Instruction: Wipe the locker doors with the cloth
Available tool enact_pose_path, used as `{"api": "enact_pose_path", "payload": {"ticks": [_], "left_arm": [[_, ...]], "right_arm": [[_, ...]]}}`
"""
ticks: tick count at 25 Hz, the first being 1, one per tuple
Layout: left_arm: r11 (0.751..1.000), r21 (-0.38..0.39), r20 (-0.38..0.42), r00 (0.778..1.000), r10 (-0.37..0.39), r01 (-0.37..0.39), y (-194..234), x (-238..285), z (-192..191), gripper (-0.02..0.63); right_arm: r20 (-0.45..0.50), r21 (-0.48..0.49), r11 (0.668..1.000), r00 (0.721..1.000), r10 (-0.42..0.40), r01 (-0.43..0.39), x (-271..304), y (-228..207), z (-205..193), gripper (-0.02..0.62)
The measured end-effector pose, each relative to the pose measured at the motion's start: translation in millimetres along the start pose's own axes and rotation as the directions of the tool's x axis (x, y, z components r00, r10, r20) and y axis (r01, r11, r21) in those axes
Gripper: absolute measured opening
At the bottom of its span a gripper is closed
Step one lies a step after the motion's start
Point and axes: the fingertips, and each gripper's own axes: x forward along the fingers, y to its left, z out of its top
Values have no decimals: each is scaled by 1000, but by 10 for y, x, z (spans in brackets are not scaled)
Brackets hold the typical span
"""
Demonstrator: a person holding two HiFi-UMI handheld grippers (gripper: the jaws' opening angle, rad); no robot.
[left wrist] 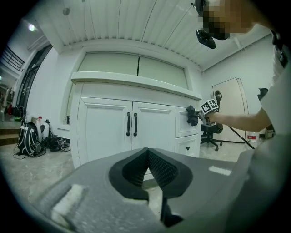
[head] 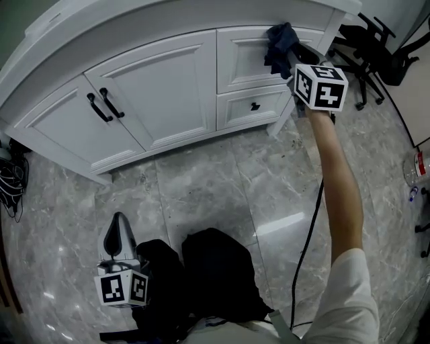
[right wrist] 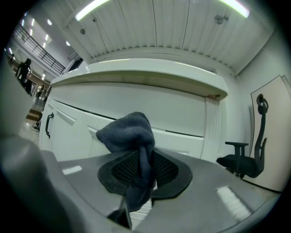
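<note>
Pinching a bunched fold of the cloth, my right gripper holds it up at the cabinet's top drawer. Soft, light and floppy, it likely needs this mid-fold grip. My left gripper hangs clenched, empty.

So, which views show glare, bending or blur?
Head view: the cabinet top bends into an arc, and a bright glare patch lies on the floor tiles. Left gripper view: the near left claw looks soft. Right gripper view: ceiling strip lights glare; corners dark.
</note>
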Motion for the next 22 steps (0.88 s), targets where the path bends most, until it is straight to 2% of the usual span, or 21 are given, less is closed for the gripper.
{"api": "enact_pose_path", "payload": {"ticks": [7,15,18,22], "left_arm": [[1000,1,-5,1000,6,-6,11,5,-27,2],[1000,-5,-7,1000,7,-7,40,-8,-38,2],[1000,-5,-6,1000,10,-10,64,-12,-36,2],[1000,-6,-6,1000,8,-8,61,7,-38,2]], "right_arm": [[-38,-23,993,992,-119,118,-43,-669,-182,84],[-32,-118,977,983,-180,175,-110,-788,-217,84],[14,-87,987,991,-133,134,-271,-568,-159,84],[76,-12,1000,997,27,-26,-500,132,-156,84]]}}
